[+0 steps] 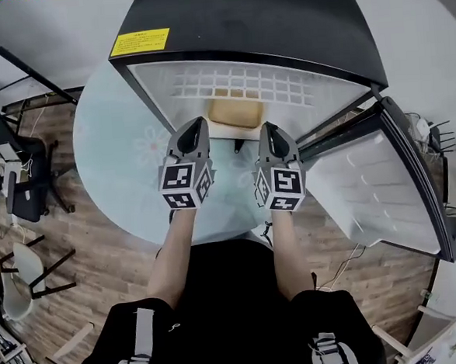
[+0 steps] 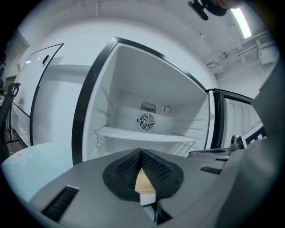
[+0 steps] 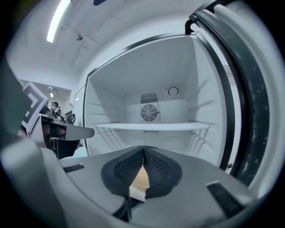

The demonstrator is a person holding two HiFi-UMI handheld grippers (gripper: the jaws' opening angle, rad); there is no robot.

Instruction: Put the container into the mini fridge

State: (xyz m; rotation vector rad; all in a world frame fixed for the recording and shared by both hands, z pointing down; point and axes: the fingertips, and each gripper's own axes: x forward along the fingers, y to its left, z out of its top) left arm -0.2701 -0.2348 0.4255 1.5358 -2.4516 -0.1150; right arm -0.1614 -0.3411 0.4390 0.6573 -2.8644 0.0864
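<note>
The mini fridge (image 1: 279, 18) stands open on a round pale table (image 1: 117, 162), its door (image 1: 376, 190) swung out to the right. A tan container (image 1: 237, 110) sits low in the fridge's opening, under the white wire shelf (image 1: 244, 83). My left gripper (image 1: 195, 127) and right gripper (image 1: 268, 128) hover side by side just in front of it, both shut and holding nothing. In the left gripper view the jaws (image 2: 141, 153) meet, and the container (image 2: 143, 182) shows through the gap beneath them. The right gripper view shows the same: shut jaws (image 3: 143, 149) over the container (image 3: 141, 180).
The fridge's inside is white, with one shelf (image 3: 151, 127) across it and a round fan (image 3: 149, 112) on the back wall. Dark chairs (image 1: 26, 191) stand on the wooden floor at the left. A person's legs (image 1: 220, 294) fill the lower middle.
</note>
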